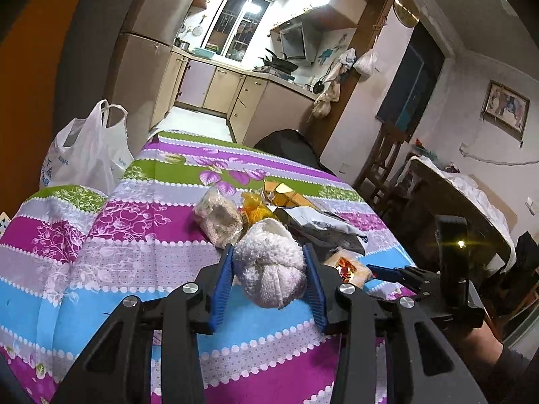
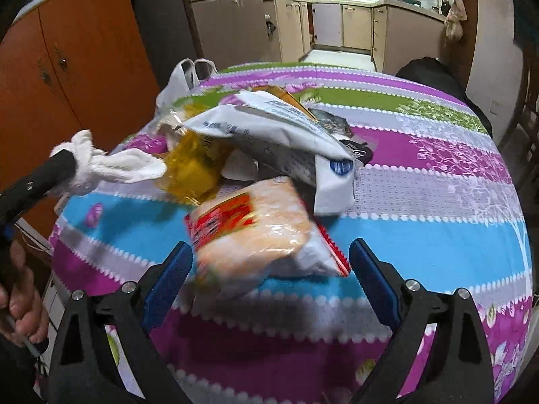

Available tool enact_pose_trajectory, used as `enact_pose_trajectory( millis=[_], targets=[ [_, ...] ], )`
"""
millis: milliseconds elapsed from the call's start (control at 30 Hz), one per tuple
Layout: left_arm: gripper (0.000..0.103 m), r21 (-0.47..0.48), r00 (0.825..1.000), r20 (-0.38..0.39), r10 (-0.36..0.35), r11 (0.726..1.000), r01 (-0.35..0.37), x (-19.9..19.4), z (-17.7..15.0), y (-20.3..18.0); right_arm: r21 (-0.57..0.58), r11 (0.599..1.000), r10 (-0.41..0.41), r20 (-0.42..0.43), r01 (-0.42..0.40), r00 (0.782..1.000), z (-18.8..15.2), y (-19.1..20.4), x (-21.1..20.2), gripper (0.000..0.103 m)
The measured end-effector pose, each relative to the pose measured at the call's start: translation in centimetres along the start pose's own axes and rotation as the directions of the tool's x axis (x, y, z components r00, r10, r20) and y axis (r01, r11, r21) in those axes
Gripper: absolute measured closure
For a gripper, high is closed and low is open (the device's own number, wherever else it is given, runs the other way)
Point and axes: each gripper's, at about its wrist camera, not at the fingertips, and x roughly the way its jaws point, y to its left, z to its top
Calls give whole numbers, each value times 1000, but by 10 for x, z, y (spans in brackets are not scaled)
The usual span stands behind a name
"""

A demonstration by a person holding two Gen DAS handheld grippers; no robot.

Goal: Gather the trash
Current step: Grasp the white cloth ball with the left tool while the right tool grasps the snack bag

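My left gripper (image 1: 269,262) is shut on a balled white cloth (image 1: 269,262) and holds it above the table; the cloth also shows in the right wrist view (image 2: 118,165) at the left. My right gripper (image 2: 269,269) is open, its blue pads on either side of an orange-and-red snack packet (image 2: 256,232) lying on the striped tablecloth (image 2: 438,235). Behind the packet lies a heap of trash: a white-and-blue pouch (image 2: 289,134), a yellow wrapper (image 2: 195,165) and a dark wrapper (image 2: 333,123). In the left wrist view the heap includes a clear crumpled bag (image 1: 219,215).
A white plastic carrier bag (image 1: 87,148) stands at the table's left edge. An orange cabinet (image 2: 67,77) is to the left. A black chair back (image 1: 289,144) is at the far end. A kitchen lies beyond. A second table (image 1: 465,202) stands to the right.
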Motion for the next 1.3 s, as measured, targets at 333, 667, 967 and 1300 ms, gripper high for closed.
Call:
enact_pose_trajectory(
  millis=[333, 667, 967, 1300],
  targets=[
    [62, -26, 1000, -22, 5, 1000, -5, 0, -11, 10, 7, 1000, -11, 46, 11, 999, -13, 2, -27, 46],
    [63, -17, 1000, 10, -12, 1000, 12, -28, -18, -3, 89, 996, -23, 161, 8, 987, -44, 3, -90, 46],
    [63, 112, 989, 69, -129, 986, 121, -35, -4, -91, 161, 974, -201, 281, 161, 938, -50, -27, -172, 46],
    [63, 265, 951, 43, -305, 922, 284, -8, 3, -227, 315, 886, -434, 306, 339, 847, -83, -109, -259, 46]
  ],
)
